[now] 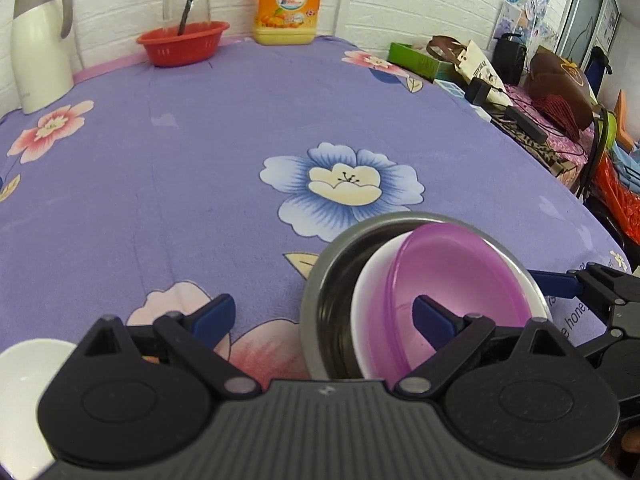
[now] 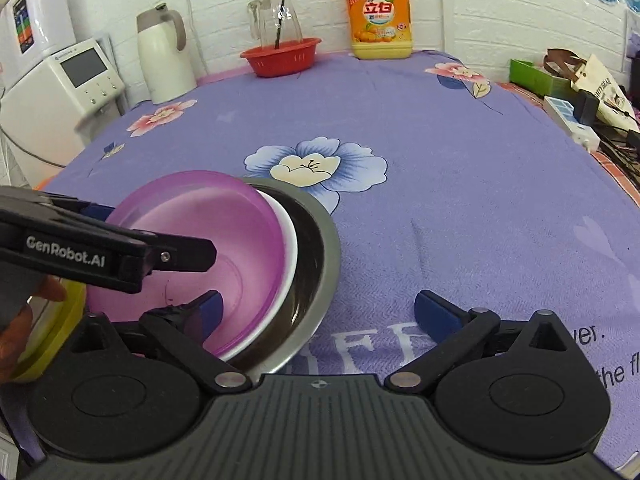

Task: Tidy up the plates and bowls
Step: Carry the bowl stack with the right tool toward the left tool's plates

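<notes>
Floral-clothed worktop (image 2: pixel 460 168): steel bowl (image 2: pixel 326 256) nesting white bowl (image 2: pixel 291 248) and purple bowl (image 2: pixel 208 236); left tongs (image 1: pixel 324 312) and right tongs (image 2: pixel 318 312) both agape, empty.

purple bowl (image 2: pixel 200 240) sits tilted in a white bowl (image 2: pixel 289 248), both nested inside the steel bowl (image 2: pixel 320 264).

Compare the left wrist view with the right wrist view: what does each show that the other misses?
Left only: a white bowl at the lower left edge. Right only: white appliances beside the table and a yellow dish under the left gripper. Both: the purple bowl nested in a white bowl inside the steel bowl, red basket, detergent bottle.
</notes>
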A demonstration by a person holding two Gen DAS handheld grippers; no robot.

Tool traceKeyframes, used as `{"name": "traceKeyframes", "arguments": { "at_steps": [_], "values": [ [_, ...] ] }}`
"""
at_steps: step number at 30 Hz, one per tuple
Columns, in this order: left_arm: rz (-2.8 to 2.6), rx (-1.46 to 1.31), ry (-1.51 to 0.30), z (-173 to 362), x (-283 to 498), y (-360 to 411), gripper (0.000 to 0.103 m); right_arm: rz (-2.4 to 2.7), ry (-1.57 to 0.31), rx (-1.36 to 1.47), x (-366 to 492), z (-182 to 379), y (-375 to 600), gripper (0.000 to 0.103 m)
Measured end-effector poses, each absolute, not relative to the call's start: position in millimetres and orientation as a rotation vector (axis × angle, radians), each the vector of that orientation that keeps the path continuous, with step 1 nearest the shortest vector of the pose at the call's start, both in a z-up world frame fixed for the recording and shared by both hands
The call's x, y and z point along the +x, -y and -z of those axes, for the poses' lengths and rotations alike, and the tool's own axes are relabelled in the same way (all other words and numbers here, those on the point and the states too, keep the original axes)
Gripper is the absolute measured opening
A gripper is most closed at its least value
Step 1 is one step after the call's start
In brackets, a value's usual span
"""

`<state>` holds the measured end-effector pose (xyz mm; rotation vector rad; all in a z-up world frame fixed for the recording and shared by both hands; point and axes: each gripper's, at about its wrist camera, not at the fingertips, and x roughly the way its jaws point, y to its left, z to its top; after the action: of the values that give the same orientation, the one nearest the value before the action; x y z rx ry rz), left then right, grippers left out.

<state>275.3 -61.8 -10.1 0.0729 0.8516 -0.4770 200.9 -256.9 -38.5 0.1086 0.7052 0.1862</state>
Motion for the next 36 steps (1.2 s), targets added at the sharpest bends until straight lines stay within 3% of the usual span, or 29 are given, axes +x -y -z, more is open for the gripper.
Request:
{"name": "traceKeyframes", "arguments": {
  "at_steps": [11, 14, 16, 19, 21, 29, 36],
  "values": [
    [0.488, 0.062, -0.864, 14, 276, 71, 0.092, -0.218, -0.708, 0.166, 200, 30, 250, 0.103],
    [0.528, 0.039, -0.867, 16, 272, 75, 0.084, -0.258, -0.707, 0.144, 202, 32, 241, 0.103],
    [0.560, 0.013, -0.875, 14, 271, 75, 0.073, -0.301, -0.696, 0.159, 201, 32, 241, 0.103],
    [0.544, -0.015, -0.878, 14, 267, 77, 0.070, -0.297, -0.690, 0.161, 200, 31, 237, 0.103],
    [0.545, -0.053, -0.897, 13, 266, 77, 0.063, -0.278, -0.694, 0.171, 198, 30, 234, 0.103],
    [0.551, -0.125, -0.804, -19, 244, 59, 0.062, -0.245, -0.616, 0.109, 181, 0, 220, 0.103],
    [0.370, -0.153, -0.704, -43, 210, -14, 0.062, -0.402, -0.545, 0.061, 177, -20, 165, 0.103]
  ]
}}
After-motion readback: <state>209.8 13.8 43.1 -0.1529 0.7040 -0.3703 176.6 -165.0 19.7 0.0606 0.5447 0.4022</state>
